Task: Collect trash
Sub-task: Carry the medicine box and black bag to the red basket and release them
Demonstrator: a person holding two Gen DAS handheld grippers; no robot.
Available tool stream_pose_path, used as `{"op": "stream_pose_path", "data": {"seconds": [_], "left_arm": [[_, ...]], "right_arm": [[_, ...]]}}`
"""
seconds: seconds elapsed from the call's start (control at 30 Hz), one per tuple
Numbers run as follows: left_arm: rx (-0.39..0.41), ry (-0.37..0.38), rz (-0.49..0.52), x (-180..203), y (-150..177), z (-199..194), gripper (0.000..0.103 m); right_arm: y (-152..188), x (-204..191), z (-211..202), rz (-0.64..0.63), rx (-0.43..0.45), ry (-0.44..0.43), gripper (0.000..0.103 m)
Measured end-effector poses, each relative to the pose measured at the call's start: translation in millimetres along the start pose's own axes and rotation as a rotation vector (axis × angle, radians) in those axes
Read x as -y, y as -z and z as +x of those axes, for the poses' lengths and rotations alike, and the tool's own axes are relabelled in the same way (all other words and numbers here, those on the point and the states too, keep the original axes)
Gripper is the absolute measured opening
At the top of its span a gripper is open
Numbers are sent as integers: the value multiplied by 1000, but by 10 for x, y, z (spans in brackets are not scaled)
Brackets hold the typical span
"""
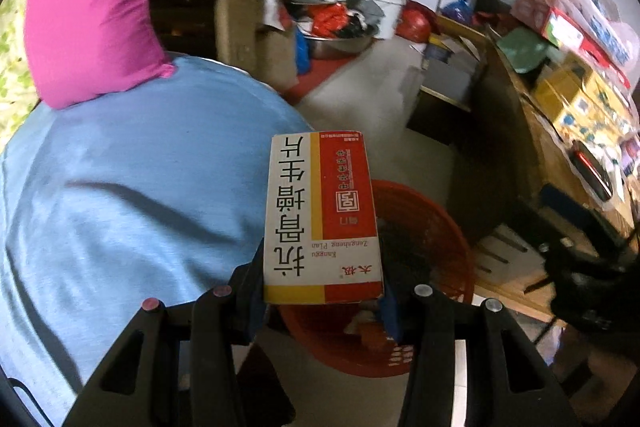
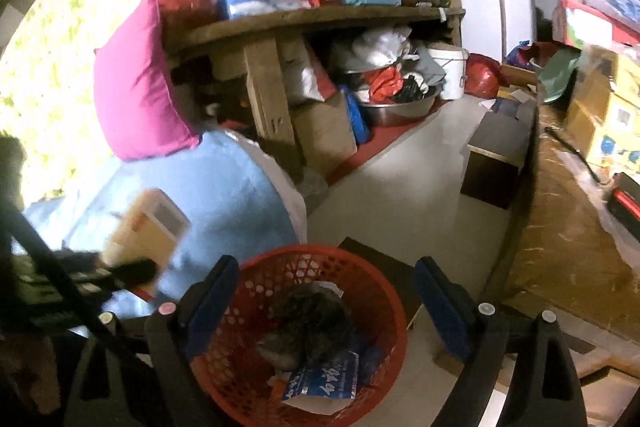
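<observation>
My left gripper (image 1: 322,291) is shut on a white, red and yellow medicine box (image 1: 320,215) with large Chinese characters, held in the air above the near rim of a red plastic basket (image 1: 440,227). The same box (image 2: 148,227) and left gripper (image 2: 132,271) show blurred at the left of the right wrist view. My right gripper (image 2: 324,291) is open and empty, hovering over the red basket (image 2: 376,279). The basket holds a dark crumpled wrapper (image 2: 312,319) and a blue and white packet (image 2: 324,379).
A bed with a blue sheet (image 1: 120,207) and a pink pillow (image 1: 88,7) lies at the left. A cluttered wooden shelf (image 2: 320,15) stands behind. A wooden table (image 2: 568,227) with boxes is at the right. A dark low stool (image 2: 496,163) stands on the floor.
</observation>
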State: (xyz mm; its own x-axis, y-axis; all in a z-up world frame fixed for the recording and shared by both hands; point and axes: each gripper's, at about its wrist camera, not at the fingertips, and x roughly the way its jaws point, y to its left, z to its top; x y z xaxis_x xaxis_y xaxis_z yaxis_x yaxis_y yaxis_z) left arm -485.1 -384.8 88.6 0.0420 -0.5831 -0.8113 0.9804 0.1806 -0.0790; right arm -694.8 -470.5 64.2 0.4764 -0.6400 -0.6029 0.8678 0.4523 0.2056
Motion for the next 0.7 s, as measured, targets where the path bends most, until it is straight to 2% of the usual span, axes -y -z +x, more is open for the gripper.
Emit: {"op": "stream_pose_path", "data": {"seconds": [0.3,0.7], "left_arm": [[-48,3,48,278,10,273,49],[-89,-6,54,282,56,506,49]], "right_arm": [[-26,236,-210,54,44,16,91],[23,356,-238,86,49,26,91]]}}
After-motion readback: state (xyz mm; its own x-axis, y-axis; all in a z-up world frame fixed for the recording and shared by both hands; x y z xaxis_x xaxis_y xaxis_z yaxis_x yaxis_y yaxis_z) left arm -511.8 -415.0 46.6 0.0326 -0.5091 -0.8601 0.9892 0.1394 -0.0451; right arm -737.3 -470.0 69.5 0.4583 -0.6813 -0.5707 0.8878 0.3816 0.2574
